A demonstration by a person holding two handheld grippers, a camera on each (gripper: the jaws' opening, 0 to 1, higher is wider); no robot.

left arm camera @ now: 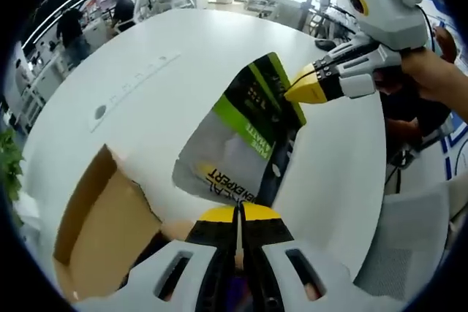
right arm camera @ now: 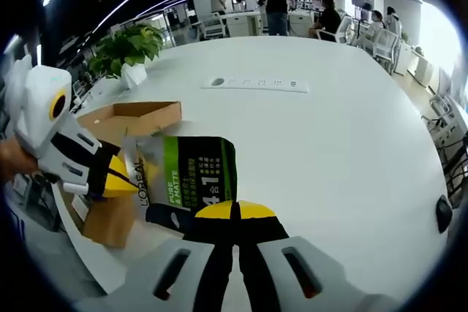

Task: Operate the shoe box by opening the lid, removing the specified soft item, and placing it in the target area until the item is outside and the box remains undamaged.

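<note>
Right now the soft pouch (left arm camera: 241, 144) is up in the air over the white table (left arm camera: 161, 71), out of the box, with a gripper pinching it at each end. It is a flat, floppy bag, shiny and smooth, grey with a green and black band and white letters. It bends a little in the middle.

The left gripper (left arm camera: 238, 213) has yellow tips and black and white arms. Its two jaws are pressed tight together on the near edge of the pouch. Seen from the right gripper view, it reaches in from the left side (right arm camera: 117, 178) and bites the pouch's end (right arm camera: 186, 180).

The right gripper (right arm camera: 235, 210) looks the same, and its jaws are clamped on the other edge of the pouch. In the left gripper view it comes in from the upper right (left arm camera: 311, 87), and a person's hand (left arm camera: 431, 71) is wrapped around its handle.

The shoe box (left arm camera: 102, 224) sits open on the table, just under and beside the pouch. It is plain brown cardboard, dull and stiff, with straight flat walls. Its lid flap is up.

The table is wide, round at the edge and smooth. A green leafy plant (right arm camera: 128, 45) stands near its far edge. Farther away, people (right arm camera: 276, 5) stand and sit at desks.
</note>
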